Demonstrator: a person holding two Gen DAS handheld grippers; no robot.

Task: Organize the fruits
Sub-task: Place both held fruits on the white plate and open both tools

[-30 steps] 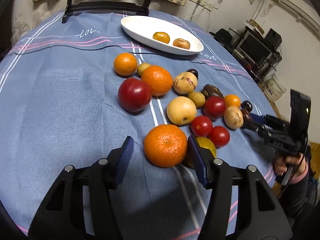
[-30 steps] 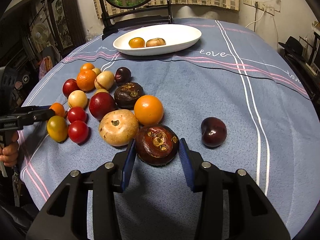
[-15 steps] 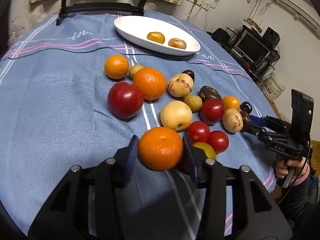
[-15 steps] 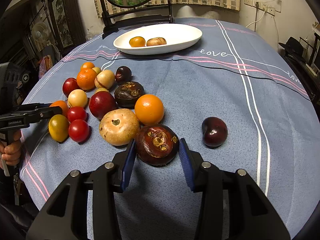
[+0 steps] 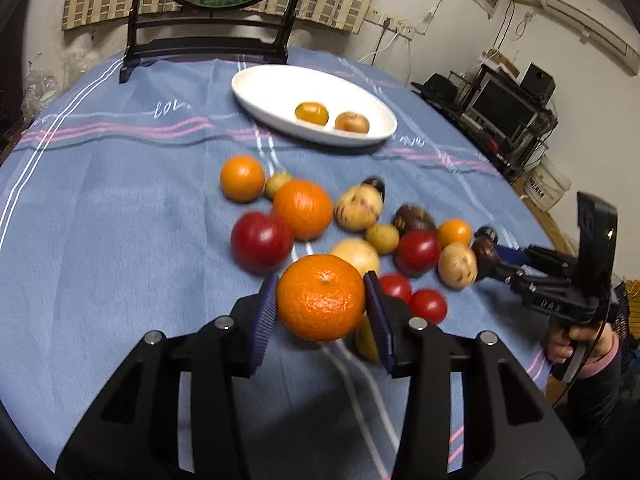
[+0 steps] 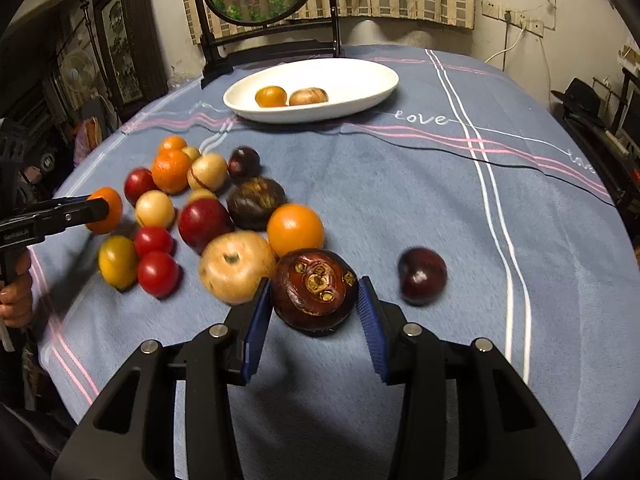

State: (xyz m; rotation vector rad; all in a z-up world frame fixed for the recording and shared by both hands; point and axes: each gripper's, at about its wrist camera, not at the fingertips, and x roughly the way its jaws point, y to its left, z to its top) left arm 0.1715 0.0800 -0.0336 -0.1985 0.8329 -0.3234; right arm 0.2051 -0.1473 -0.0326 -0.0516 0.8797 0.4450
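Observation:
My left gripper (image 5: 321,300) is shut on a big orange tangerine (image 5: 320,297) and holds it lifted above the blue tablecloth; it also shows in the right wrist view (image 6: 105,210). My right gripper (image 6: 314,308) has closed on a dark brown mangosteen (image 6: 315,286), still low at the cloth; it also shows in the left wrist view (image 5: 485,249). A white oval dish (image 5: 276,92) at the far side holds a small orange (image 5: 311,113) and a brown fruit (image 5: 352,122). Several loose fruits lie between.
A red apple (image 5: 261,241), oranges (image 5: 302,209), red tomatoes (image 5: 427,305) and a yellow fruit (image 6: 117,260) cluster mid-table. A dark plum (image 6: 423,274) lies apart at the right. A black mirror stand (image 5: 208,46) stands behind the dish.
My left gripper closed on the tangerine and lifted it off the cloth. My right gripper tightened on the mangosteen and the view tilted up slightly.

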